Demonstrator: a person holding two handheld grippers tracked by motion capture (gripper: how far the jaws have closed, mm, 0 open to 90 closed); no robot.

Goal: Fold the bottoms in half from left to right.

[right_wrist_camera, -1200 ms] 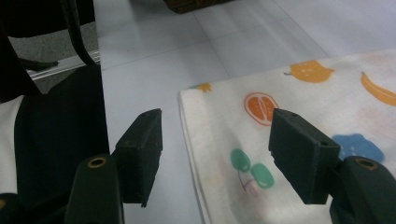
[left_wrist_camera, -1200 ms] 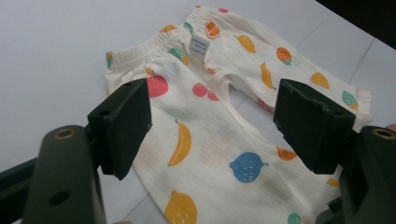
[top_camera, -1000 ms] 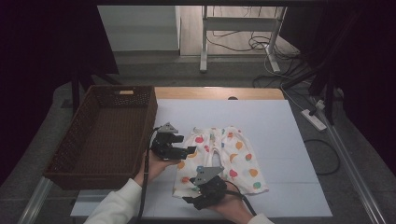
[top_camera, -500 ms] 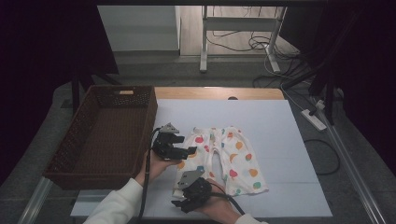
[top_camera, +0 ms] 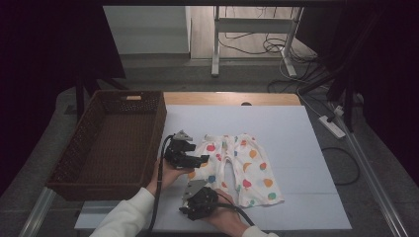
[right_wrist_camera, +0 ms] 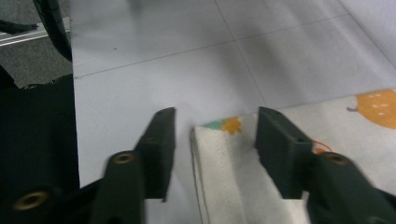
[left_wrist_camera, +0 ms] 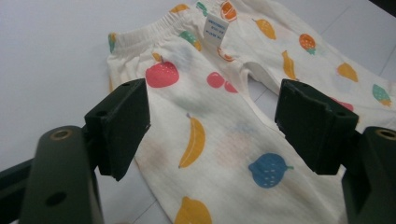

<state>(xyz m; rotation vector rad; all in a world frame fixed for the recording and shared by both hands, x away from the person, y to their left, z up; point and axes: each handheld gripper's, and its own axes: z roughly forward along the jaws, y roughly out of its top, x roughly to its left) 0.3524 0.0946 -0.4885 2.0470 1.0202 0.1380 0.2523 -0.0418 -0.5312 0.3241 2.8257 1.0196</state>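
I see the fruit-print baby trousers (top_camera: 242,168) lying flat at the centre of the high view on the white table (top_camera: 296,133). My left claw (top_camera: 200,159) hangs spread wide over their waistband side. My right claw (right_wrist_camera: 212,140), lower centre, has just been closing, jaws straddling a hem corner without pinching it.

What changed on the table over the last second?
The right tool slid toward the person's side, to the near leg's hem of the fruit-print baby pants. Its jaws have just been closing around that hem; no firm pinch visible. Unchanged: left tool open over the waistband, pants flat, wicker basket.
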